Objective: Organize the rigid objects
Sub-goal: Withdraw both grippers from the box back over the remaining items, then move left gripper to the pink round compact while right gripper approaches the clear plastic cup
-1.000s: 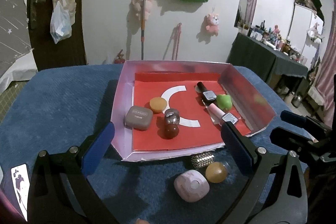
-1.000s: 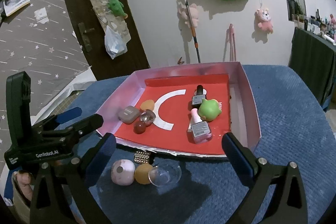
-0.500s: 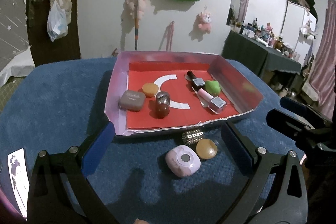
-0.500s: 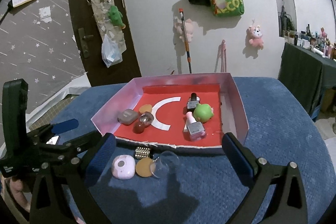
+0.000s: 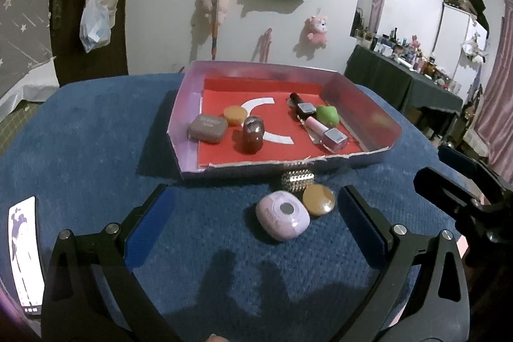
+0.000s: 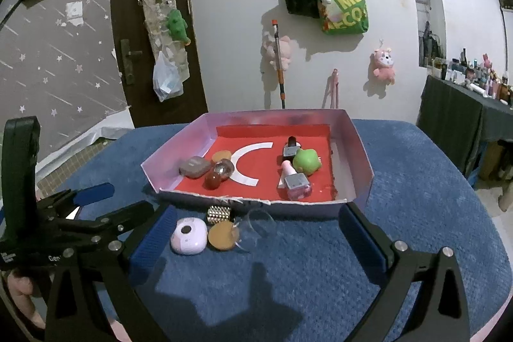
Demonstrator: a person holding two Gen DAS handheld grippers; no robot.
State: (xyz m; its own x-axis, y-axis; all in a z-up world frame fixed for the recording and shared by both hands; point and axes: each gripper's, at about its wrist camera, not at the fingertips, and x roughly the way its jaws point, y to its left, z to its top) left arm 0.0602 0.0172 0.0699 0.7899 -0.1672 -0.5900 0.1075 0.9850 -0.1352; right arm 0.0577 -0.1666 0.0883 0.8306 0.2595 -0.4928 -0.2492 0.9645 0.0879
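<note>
Blue cloth (image 5: 96, 156) lies bare around tray (image 5: 189, 104)

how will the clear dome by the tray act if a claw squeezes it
The clear dome looks thin and hollow, so it is probably light and may flex or crack. Its smooth curved wall could slip out of a pinch. It leans against the orange disc, so a nudge may roll it.
</note>
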